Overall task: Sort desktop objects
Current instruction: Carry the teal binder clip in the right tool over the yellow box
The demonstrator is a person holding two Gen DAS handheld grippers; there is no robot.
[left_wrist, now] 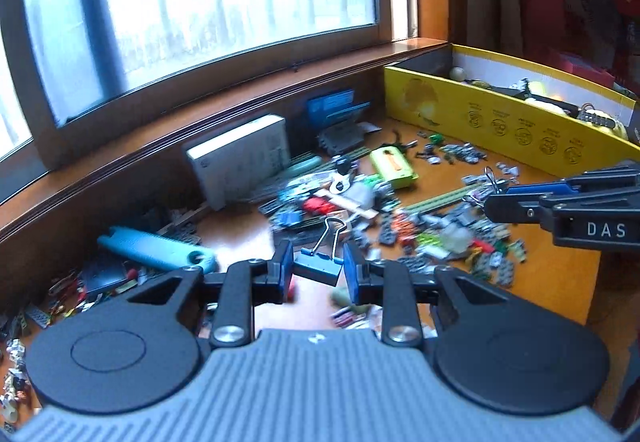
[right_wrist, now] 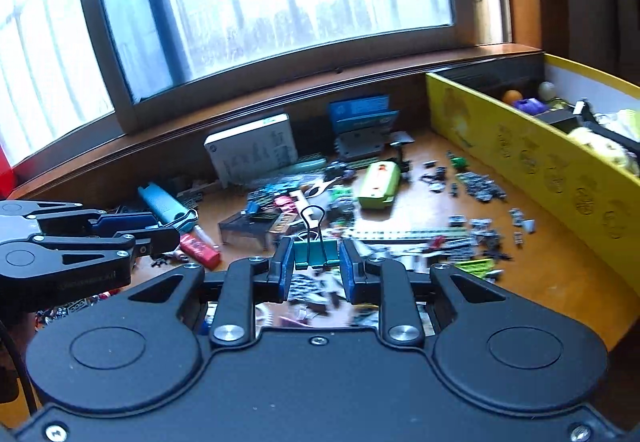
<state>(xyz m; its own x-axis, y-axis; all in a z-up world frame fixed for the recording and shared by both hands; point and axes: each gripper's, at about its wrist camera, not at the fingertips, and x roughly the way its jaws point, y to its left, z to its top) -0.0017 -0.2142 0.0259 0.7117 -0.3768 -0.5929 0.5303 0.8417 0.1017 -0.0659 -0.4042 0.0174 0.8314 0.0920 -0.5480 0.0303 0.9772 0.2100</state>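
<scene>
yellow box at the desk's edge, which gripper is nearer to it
Right. In the left wrist view the right gripper hangs just in front of the yellow box; the left gripper, holding a blue binder clip, sits farther back over the clutter.

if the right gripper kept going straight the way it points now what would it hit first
Probably the loose pile of small parts on the desk, just beyond the green binder clip held in the right gripper; depth is hard to judge.

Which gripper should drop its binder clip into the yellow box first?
Right. The right gripper, holding the green binder clip, is on the yellow box side; the left gripper with its blue binder clip is farther.
</scene>
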